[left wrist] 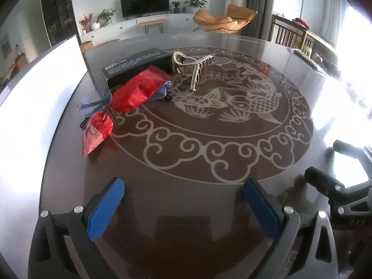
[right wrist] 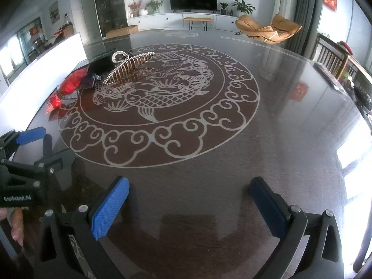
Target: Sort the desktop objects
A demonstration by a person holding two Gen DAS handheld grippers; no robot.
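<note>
A black box (left wrist: 137,66) lies at the far left of the dark table (left wrist: 186,158). A red wrapped packet (left wrist: 125,100) tied with cord leans against the box. A pearl-studded hair claw clip (left wrist: 193,66) stands just right of the box. The same box (right wrist: 102,61), red packet (right wrist: 67,86) and clip (right wrist: 130,66) show at the upper left in the right wrist view. My left gripper (left wrist: 183,197) is open and empty, low over the near table. My right gripper (right wrist: 189,197) is open and empty, to the right of the left one (right wrist: 30,137).
A white board (left wrist: 39,97) stands along the table's left edge. The table top carries a round fish pattern (left wrist: 232,107). A wooden chair (left wrist: 290,34) and dark items (right wrist: 341,81) sit at the right edge. Strong glare falls on the right side.
</note>
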